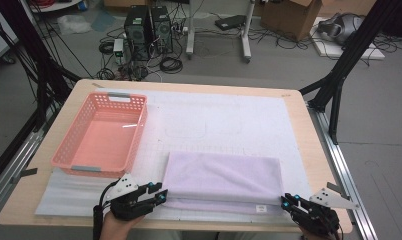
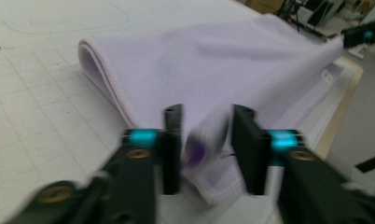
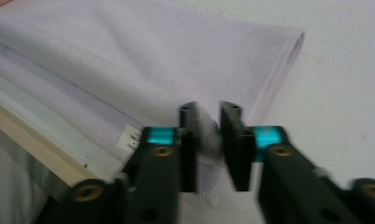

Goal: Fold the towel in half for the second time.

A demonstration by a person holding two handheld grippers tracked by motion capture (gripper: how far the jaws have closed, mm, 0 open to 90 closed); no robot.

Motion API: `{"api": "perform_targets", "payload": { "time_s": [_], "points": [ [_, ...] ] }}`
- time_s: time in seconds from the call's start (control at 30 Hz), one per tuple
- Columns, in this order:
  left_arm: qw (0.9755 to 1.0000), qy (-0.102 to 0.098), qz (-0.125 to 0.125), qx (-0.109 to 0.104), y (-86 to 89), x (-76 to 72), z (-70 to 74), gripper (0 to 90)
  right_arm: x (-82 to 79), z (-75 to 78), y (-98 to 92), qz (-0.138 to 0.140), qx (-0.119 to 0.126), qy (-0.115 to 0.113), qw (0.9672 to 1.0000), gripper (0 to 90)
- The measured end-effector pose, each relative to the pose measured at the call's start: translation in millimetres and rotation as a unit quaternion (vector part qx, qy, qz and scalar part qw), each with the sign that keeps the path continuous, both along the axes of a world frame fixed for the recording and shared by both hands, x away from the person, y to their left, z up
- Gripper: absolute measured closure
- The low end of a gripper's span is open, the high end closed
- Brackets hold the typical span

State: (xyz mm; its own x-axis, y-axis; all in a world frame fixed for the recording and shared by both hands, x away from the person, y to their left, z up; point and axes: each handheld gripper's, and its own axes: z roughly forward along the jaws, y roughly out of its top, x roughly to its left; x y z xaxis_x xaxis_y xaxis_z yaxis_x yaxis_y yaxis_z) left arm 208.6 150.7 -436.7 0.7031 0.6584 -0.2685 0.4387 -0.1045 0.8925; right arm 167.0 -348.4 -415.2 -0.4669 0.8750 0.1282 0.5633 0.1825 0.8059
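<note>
Towel (image 1: 223,180), pale lilac and folded once or more into a long rectangle, lies flat on the white gridded mat (image 1: 224,120) at the 6 o'clock side of the bench (image 1: 309,145), close to the near edge. Its long axis runs from 9 o'clock to 3 o'clock, parallel to that edge. The rounded fold seems to lie along the 12 o'clock side, while the stitched loose edges and a small white label (image 1: 260,208) face 6 o'clock, toward the person.

Each near corner has a gripper at it, which reads as the setup for lifting or folding the cloth evenly from both ends. The left gripper (image 2: 206,147), at the 7 o'clock corner, has its jaws set narrow with a bunched bit of the towel's corner between them; blur keeps me from saying whether they press it firmly. The right gripper (image 3: 209,142), at the 5 o'clock corner, also has narrow jaws astride the hemmed corner, with fabric in the gap; again the grip looks likely but not certain.

A salmon-pink plastic basket (image 1: 71,150) sits empty at 10 o'clock, well apart from the towel, probably the destination once folding is finished. Taking both loose corners together would let the open edges be carried toward 12 o'clock without skewing.
</note>
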Motion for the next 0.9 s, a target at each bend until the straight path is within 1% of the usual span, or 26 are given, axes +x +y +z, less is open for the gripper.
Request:
{"api": "perform_targets", "payload": {
  "time_s": [0.03, 0.07, 0.1, 0.13, 0.17, 0.23, 0.27, 0.3, 0.33, 0.37, 0.4, 0.47, 0.53, 0.57, 0.63, 0.67, 0.7, 0.73, 0.77, 0.8, 0.83, 0.87, 0.9],
  "points": [
    [0.9999, -0.004, 0.006, -0.009, 1.1, 0.7, 2.3, 52.1, -1.2, 3.2, -1.5, -0.020, 0.006, -0.006, 0.9998, 57.9],
    [0.9998, -0.009, 0.013, -0.013, 1.8, 1.1, 4.7, 50.3, -3.2, 8.6, -1.2, -0.031, 0.009, -0.022, 0.9992, 59.5],
    [0.9996, -0.012, 0.018, -0.015, 1.9, 1.6, 6.2, 49.0, -4.0, 14.8, -0.1, -0.031, 0.008, -0.040, 0.9987, 60.0],
    [0.9995, -0.014, 0.022, -0.019, 1.8, 2.3, 7.9, 48.7, -4.3, 18.9, 2.4, -0.034, 0.006, -0.049, 0.9982, 61.4],
    [0.9993, -0.016, 0.027, -0.021, 1.0, 2.7, 8.1, 48.7, -3.4, 22.3, 8.0, -0.032, -0.005, -0.057, 0.9979, 64.1],
    [0.9994, -0.012, 0.030, -0.015, -1.2, 4.0, 6.2, 48.8, 2.1, 17.8, 17.4, -0.014, -0.023, -0.046, 0.9985, 65.0],
    [0.9995, -0.009, 0.030, -0.007, -2.2, 4.5, 4.7, 48.9, 7.0, 9.7, 23.7, -0.006, -0.037, -0.032, 0.9988, 66.5],
    [0.9995, -0.008, 0.032, -0.005, -3.3, 4.8, 3.5, 49.0, 11.4, 2.3, 27.0, 0.001, -0.050, -0.023, 0.9985, 67.4],
    [0.9995, -0.006, 0.032, 0.000, -3.7, 5.5, 2.2, 49.0, 14.8, -2.9, 28.3, 0.003, -0.056, -0.012, 0.9983, 67.6],
    [0.9995, -0.006, 0.032, 0.000, -3.7, 5.5, 2.2, 49.0, 19.8, -10.4, 28.8, 0.008, -0.064, 0.002, 0.9979, 68.8],
    [0.9994, -0.005, 0.034, 0.002, -3.7, 6.8, 1.7, 48.9, 22.5, -15.8, 27.7, 0.007, -0.077, 0.016, 0.9969, 69.9],
    [0.9993, -0.006, 0.037, -0.001, -3.0, 8.2, 2.1, 48.9, 23.4, -20.5, 23.4, 0.001, -0.095, 0.031, 0.9950, 71.2],
    [0.9992, -0.007, 0.039, -0.001, -2.6, 10.9, 2.7, 48.9, 22.0, -19.8, 16.3, -0.005, -0.086, 0.034, 0.9957, 72.0],
    [0.9992, -0.006, 0.039, -0.004, -3.2, 12.9, 2.8, 49.0, 21.0, -16.4, 12.2, -0.016, -0.082, 0.029, 0.9961, 71.4],
    [0.9992, -0.007, 0.039, -0.003, -5.4, 17.4, 4.1, 51.0, 21.0, -9.9, 6.7, -0.024, -0.055, 0.014, 0.9981, 71.2],
    [0.9993, -0.008, 0.038, -0.002, -6.9, 19.4, 5.3, 51.8, 22.5, -7.4, 4.9, -0.028, -0.049, 0.005, 0.9984, 70.0],
    [0.9992, -0.010, 0.038, -0.001, -8.2, 21.3, 6.2, 52.3, 24.8, -6.1, 3.4, -0.032, -0.040, -0.002, 0.9987, 68.0],
    [0.9993, -0.010, 0.037, 0.001, -10.0, 24.4, 8.0, 52.6, 27.2, -5.6, 2.4, -0.036, -0.032, -0.004, 0.9988, 65.9],
    [0.9993, -0.010, 0.037, 0.001, -10.0, 24.4, 8.0, 52.6, 31.6, -5.5, 1.3, -0.042, -0.027, -0.006, 0.9987, 63.8],
    [0.9991, -0.013, 0.040, -0.003, -13.8, 32.5, 11.9, 52.6, 37.4, -5.4, 0.2, -0.047, -0.027, -0.005, 0.9985, 63.0],
    [0.9990, -0.012, 0.042, -0.002, -15.1, 36.0, 13.2, 52.6, 42.3, -5.6, -0.7, -0.048, -0.024, -0.006, 0.9985, 62.8],
    [0.9990, -0.011, 0.044, -0.003, -17.4, 41.3, 14.6, 52.3, 45.7, -5.6, -1.2, -0.050, -0.020, -0.005, 0.9986, 62.2],
    [0.9990, -0.008, 0.043, 0.001, -20.0, 48.7, 16.3, 51.9, 50.1, -5.6, -1.3, -0.052, -0.020, -0.005, 0.9984, 62.2]
  ]
}}
